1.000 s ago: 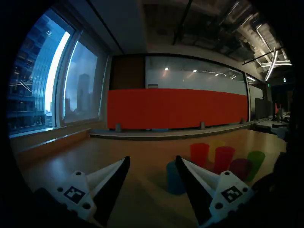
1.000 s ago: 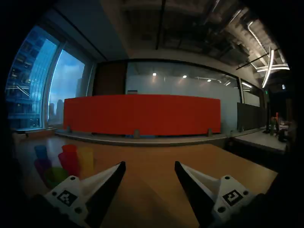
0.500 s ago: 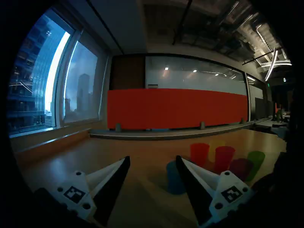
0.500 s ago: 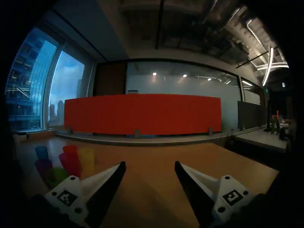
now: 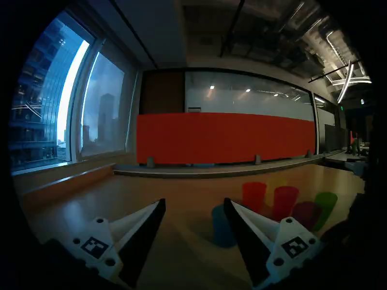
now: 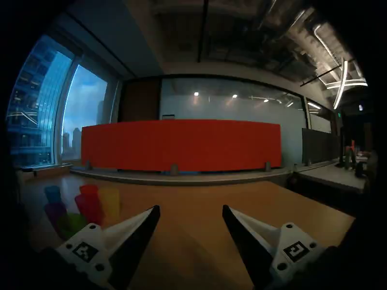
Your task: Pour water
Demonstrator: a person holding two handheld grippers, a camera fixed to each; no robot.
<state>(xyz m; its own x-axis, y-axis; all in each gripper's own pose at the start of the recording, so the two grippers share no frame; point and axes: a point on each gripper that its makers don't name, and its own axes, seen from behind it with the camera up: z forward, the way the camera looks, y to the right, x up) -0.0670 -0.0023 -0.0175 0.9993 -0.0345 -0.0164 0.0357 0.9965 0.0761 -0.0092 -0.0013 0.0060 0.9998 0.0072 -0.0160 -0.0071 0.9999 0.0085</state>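
Several plastic cups stand together on a wooden table [image 5: 184,193]. In the left gripper view a blue cup [image 5: 220,227] sits nearest, partly behind my right fingertip, with an orange cup [image 5: 254,195], a red cup [image 5: 284,200], a purple cup [image 5: 305,212] and a green cup [image 5: 325,205] farther right. My left gripper [image 5: 193,205] is open, low over the table, with nothing between its fingers. In the right gripper view the same cups cluster at the left: blue [image 6: 52,193], red [image 6: 89,203], yellow [image 6: 111,200], green [image 6: 72,223]. My right gripper [image 6: 189,212] is open over bare table.
A long red partition [image 5: 225,137] runs along the table's far edge. Tall windows [image 5: 63,116] line the left side. Another desk [image 6: 334,176] with small objects stands at the right. The room is dim.
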